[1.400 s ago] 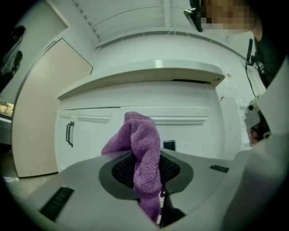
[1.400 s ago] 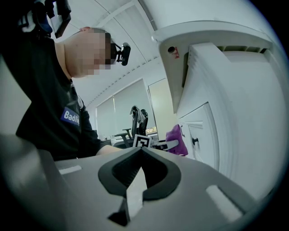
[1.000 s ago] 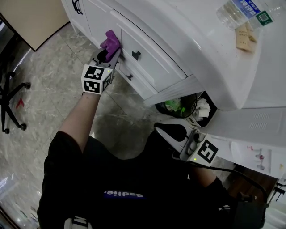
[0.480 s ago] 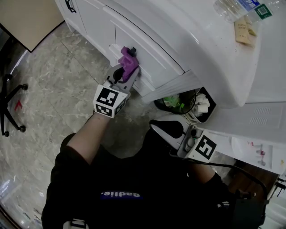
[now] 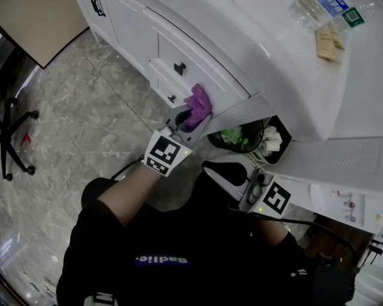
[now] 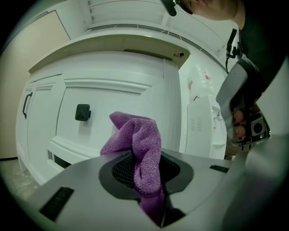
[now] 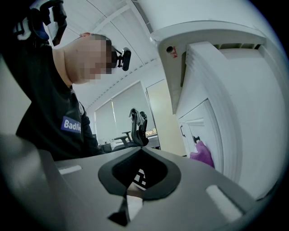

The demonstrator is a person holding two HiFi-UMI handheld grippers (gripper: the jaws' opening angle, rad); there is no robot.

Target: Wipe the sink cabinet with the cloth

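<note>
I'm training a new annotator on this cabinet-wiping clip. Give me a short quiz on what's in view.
1. True or false: the left gripper is shut on the purple cloth.
2. What lies on the countertop? A a plastic bottle B the cloth C a sponge
3. Fill in: the right gripper has its jaws ____, with nothing between them.
Key: 1 true; 2 A; 3 shut.

Clamped the purple cloth in the shut jaws of the left gripper, bunched up before the white sink cabinet, just right of a square black knob, with the right gripper at far right.
</note>
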